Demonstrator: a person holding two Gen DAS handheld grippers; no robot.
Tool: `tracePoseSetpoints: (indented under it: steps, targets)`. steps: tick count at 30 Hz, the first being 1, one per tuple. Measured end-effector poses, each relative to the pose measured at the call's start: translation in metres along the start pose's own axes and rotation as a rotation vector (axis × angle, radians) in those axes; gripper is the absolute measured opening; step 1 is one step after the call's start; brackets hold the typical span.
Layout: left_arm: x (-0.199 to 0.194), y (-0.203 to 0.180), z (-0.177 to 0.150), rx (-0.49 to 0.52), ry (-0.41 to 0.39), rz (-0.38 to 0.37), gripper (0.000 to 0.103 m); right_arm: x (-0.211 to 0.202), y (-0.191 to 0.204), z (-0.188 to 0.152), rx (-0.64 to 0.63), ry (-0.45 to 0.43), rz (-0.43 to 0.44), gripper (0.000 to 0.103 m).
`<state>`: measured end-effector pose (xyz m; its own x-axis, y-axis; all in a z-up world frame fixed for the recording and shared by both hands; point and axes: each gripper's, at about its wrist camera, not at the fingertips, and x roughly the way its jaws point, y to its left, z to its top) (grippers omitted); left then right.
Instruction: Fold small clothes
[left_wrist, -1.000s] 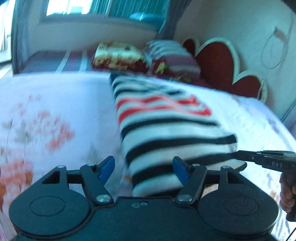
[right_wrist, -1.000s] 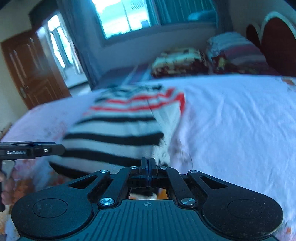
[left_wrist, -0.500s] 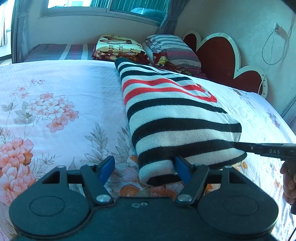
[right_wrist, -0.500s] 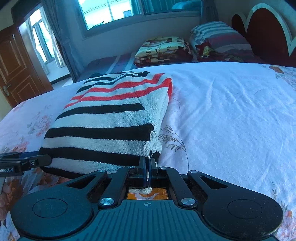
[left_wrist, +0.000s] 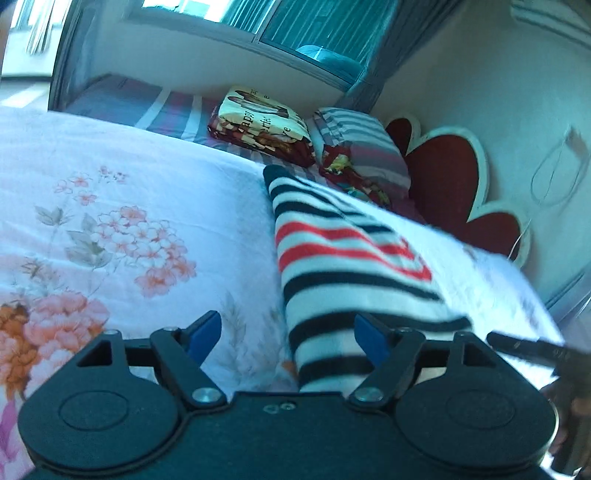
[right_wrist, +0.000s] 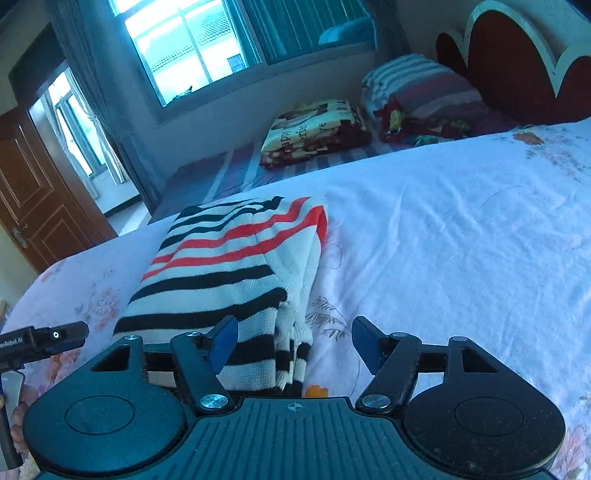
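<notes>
A folded knit garment with black, white and red stripes lies on the floral bedsheet; it also shows in the right wrist view. My left gripper is open, its blue pads astride the garment's near left corner. My right gripper is open over the garment's near right corner, holding nothing. The right gripper's tip also shows in the left wrist view, and the left gripper's tip shows in the right wrist view.
Two folded blankets lie at the head of the bed by a red heart-shaped headboard. A window and a wooden door stand beyond the bed. White sheet stretches to the garment's right.
My right gripper was shut on the garment's near corner and has now opened, letting it go. Both grippers have tilted and drawn back slightly. The garment lies still.
</notes>
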<state>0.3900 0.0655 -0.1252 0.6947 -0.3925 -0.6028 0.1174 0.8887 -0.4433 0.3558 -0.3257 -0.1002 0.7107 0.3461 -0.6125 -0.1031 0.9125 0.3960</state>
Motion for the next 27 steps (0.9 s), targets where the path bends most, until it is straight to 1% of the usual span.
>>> tracePoseSetpoints:
  steps: [1,2,3,4,5,6,8,9,10,11,13,14,16,17,18,19,21,23,25,27]
  targets:
    - [0.003,0.000,0.003,-0.009,0.010,-0.019,0.078,-0.001,-0.001,0.004,0.005,-0.019,0.004,0.058]
    - [0.007,-0.003,0.006,-0.007,0.019,-0.034,0.078,-0.002,-0.001,0.007,0.005,-0.038,0.026,0.052]
    - [0.010,-0.007,0.008,0.015,0.022,-0.035,0.079,0.000,0.001,0.010,-0.005,-0.043,0.046,0.044]
    - [0.013,-0.013,0.008,0.044,0.018,-0.017,0.079,0.005,0.005,0.013,-0.021,-0.041,0.045,0.033]
    - [0.018,-0.017,0.009,0.062,0.020,0.000,0.079,0.012,0.008,0.015,-0.036,-0.030,0.042,0.028]
    - [0.025,-0.019,0.010,0.067,0.031,0.001,0.078,0.020,0.008,0.016,-0.031,-0.011,0.040,0.024]
    - [0.035,-0.021,0.011,0.054,0.042,-0.005,0.078,0.034,0.004,0.018,0.007,0.008,0.059,0.024]
    - [0.041,-0.022,0.011,0.057,0.051,-0.004,0.078,0.041,0.001,0.016,0.015,0.020,0.070,0.021]
    - [0.049,-0.023,0.009,0.076,0.075,0.008,0.080,0.052,-0.001,0.012,0.011,0.060,0.049,0.021]
    - [0.058,-0.023,0.006,0.095,0.110,0.034,0.082,0.060,-0.007,0.008,0.030,0.077,0.058,0.021]
    - [0.062,-0.017,0.005,0.045,0.124,0.018,0.083,0.058,-0.013,0.013,0.067,0.084,0.081,0.021]
    - [0.060,-0.016,0.007,0.040,0.125,0.018,0.083,0.052,-0.014,0.018,0.069,0.079,0.096,0.021]
    - [0.050,-0.020,0.010,0.065,0.082,0.023,0.081,0.037,-0.025,0.023,0.099,0.034,0.135,0.023]
    - [0.047,-0.021,0.012,0.065,0.069,0.014,0.082,0.033,-0.032,0.026,0.127,0.027,0.147,0.028]
    - [0.047,-0.021,0.014,0.059,0.069,-0.005,0.082,0.033,-0.041,0.029,0.164,0.032,0.163,0.043]
    - [0.050,-0.022,0.017,0.055,0.076,-0.020,0.082,0.034,-0.050,0.032,0.201,0.038,0.186,0.052]
    - [0.059,-0.025,0.019,0.068,0.099,-0.010,0.082,0.040,-0.064,0.036,0.259,0.058,0.230,0.053]
    - [0.069,-0.026,0.019,0.063,0.139,-0.008,0.082,0.047,-0.075,0.038,0.311,0.098,0.277,0.053]
    - [0.074,-0.023,0.019,0.044,0.154,-0.022,0.083,0.056,-0.081,0.039,0.339,0.137,0.322,0.053]
    - [0.079,-0.018,0.019,0.018,0.161,-0.034,0.085,0.062,-0.084,0.037,0.345,0.165,0.334,0.053]
